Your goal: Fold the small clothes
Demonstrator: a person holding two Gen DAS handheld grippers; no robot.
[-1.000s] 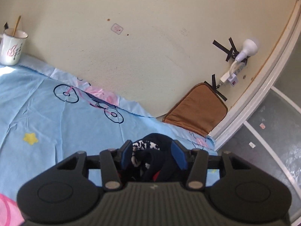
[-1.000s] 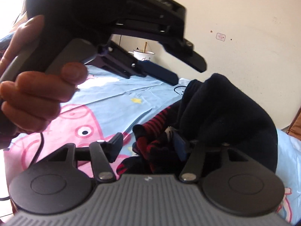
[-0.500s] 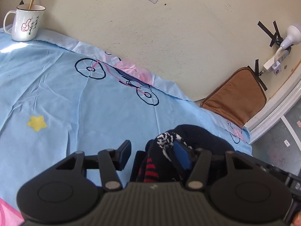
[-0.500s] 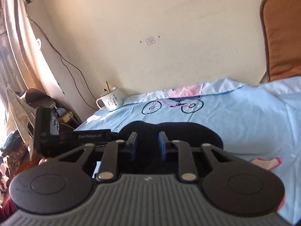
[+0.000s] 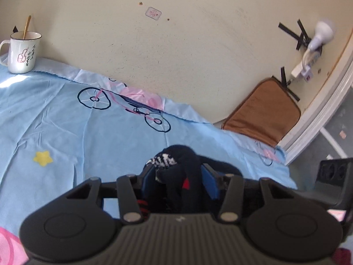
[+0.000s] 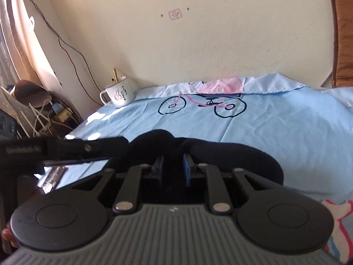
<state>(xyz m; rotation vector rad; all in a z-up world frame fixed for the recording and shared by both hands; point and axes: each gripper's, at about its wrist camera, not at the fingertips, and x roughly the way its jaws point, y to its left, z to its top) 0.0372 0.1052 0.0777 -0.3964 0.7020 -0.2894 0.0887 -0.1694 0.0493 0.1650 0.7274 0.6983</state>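
1. The left gripper (image 5: 178, 180) has just been closing, and its blue pads clamp a bunched dark knit garment (image 5: 176, 165) low over the blue cartoon bedsheet (image 5: 66, 137).
2. The right gripper (image 6: 173, 169) stands narrow, jaws just closed in; dark cloth lies around its pads (image 6: 187, 170), but I cannot tell whether they pinch it.

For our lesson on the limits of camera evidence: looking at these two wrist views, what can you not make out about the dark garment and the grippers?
- Left wrist view: the dark garment is bunched in the left gripper; its type is unclear, its lower part hidden by the gripper body.
- Right wrist view: the right gripper sits low on black cloth; shadow hides the gap between its pads.
- Mug: print too small to read.
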